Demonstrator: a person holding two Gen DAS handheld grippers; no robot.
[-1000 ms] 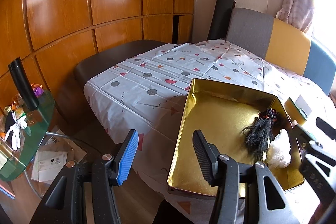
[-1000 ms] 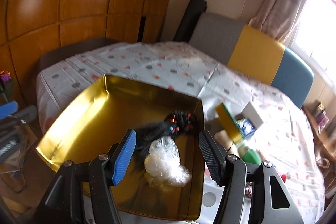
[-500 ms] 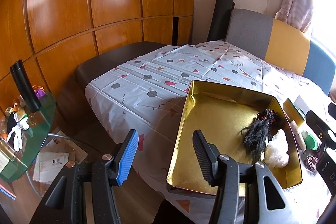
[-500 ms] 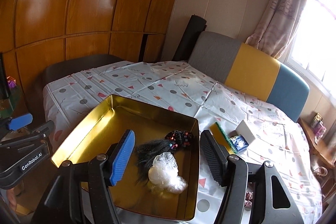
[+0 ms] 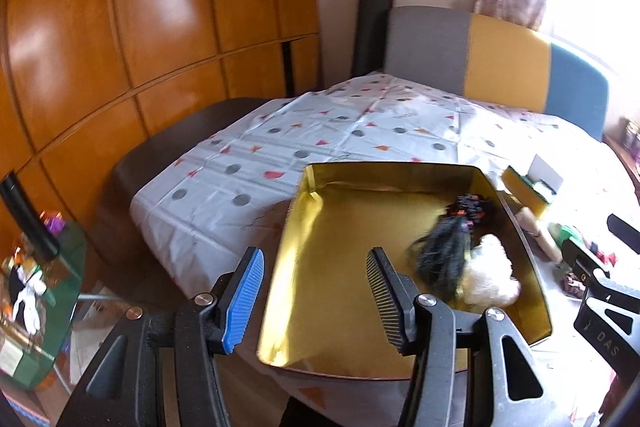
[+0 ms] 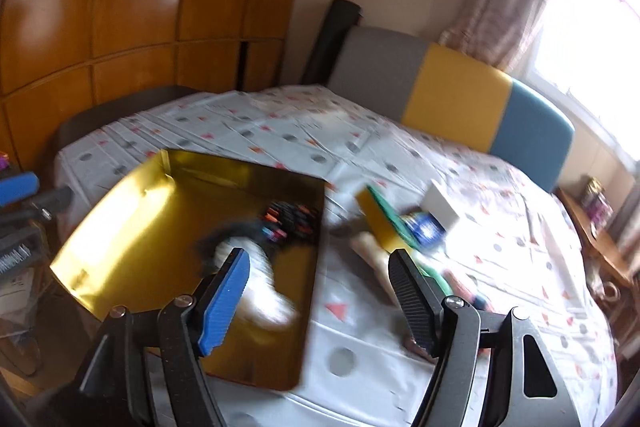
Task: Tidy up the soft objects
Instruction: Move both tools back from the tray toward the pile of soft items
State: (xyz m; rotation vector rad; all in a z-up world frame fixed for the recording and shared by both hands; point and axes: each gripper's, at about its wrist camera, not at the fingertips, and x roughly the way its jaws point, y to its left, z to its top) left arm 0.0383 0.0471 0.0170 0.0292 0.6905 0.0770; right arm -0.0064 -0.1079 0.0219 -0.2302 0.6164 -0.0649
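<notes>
A gold tin tray (image 5: 344, 267) (image 6: 132, 227) lies on the patterned tablecloth. In it lie a black hairy tuft (image 5: 444, 259) (image 6: 240, 231), a black scrunchie with red bits (image 5: 470, 205) (image 6: 288, 221) and a white fluffy wad (image 5: 490, 277) (image 6: 266, 291). My left gripper (image 5: 314, 297) is open and empty over the tray's near left edge. My right gripper (image 6: 320, 301) is open and empty, above the tray's right rim. Its view is blurred.
Right of the tray lie a yellow-green sponge (image 5: 528, 193) (image 6: 380, 223), a white box (image 6: 440, 207), a blue packet (image 6: 426, 229) and a pale bottle (image 5: 538, 231). A grey, yellow and blue bench back (image 5: 500, 59) stands behind. A glass side table (image 5: 36, 291) stands at left.
Both views have swung to the right. The right gripper has shifted right, from over the tray's contents to over its right rim. Both stay open.
</notes>
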